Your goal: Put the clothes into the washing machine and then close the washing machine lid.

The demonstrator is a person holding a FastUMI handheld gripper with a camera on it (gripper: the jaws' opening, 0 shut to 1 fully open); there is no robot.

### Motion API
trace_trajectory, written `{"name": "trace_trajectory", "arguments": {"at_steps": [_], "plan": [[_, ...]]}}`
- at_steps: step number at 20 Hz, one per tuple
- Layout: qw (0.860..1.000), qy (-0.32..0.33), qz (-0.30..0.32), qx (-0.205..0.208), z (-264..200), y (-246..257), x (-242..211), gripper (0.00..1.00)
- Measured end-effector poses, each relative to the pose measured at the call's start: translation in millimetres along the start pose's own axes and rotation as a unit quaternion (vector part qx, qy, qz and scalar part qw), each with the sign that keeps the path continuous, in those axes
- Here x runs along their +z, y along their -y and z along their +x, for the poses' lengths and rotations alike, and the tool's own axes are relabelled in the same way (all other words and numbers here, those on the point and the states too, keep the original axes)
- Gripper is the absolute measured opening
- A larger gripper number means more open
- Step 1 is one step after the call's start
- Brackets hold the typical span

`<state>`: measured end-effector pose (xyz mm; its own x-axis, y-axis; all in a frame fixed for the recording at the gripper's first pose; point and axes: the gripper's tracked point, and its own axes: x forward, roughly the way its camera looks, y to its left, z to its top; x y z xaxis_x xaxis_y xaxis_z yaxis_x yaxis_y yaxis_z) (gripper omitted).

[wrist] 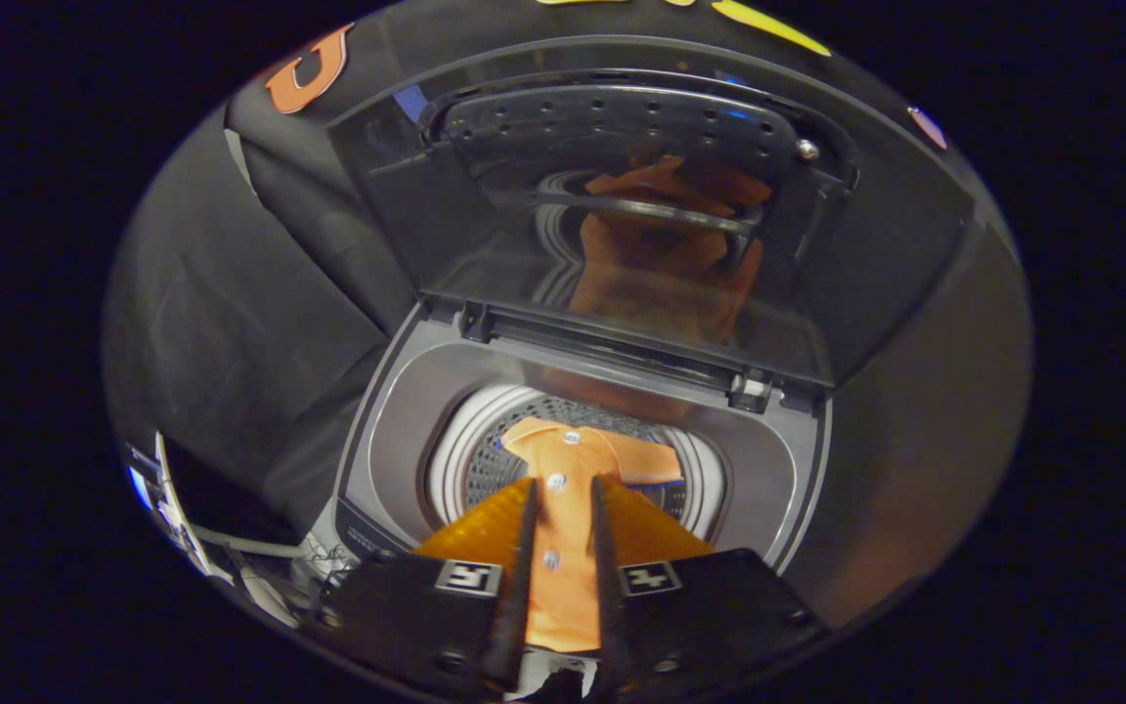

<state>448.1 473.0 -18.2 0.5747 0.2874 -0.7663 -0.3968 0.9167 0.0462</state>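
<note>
The lid (641,225) stands raised at 12 o'clock, leaving the drum (485,460) mouth open straight ahead. The gripper (563,508), fingers closed on the shirt (563,548), hangs over the opening. The machine (397,430) rim rings the drum.

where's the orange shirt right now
In the gripper view, the orange buttoned shirt is pinched between the claw fingers, hanging over the open washing machine drum.

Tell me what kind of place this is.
Likely a staged laundry booth rather than a home: a top-loading washing machine with its lid raised, black cloth behind it, and an orange shirt between the gripper fingers over the drum.
</note>
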Motion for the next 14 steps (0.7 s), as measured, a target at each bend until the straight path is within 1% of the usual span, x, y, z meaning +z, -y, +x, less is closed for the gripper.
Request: {"name": "trace_trajectory", "arguments": {"at_steps": [3,4,7,12,14], "plan": [[1.0,0.017,0.009,-0.006,-3,0,0,0.75],[1.0,0.018,0.011,-0.014,-1,2,-1,0.88],[1.0,0.017,0.02,-0.015,-2,2,-7,0.86],[0.999,0.022,0.028,-0.022,-11,5,-11,0.86],[0.999,0.028,0.032,-0.018,-16,3,-10,0.86]]}}
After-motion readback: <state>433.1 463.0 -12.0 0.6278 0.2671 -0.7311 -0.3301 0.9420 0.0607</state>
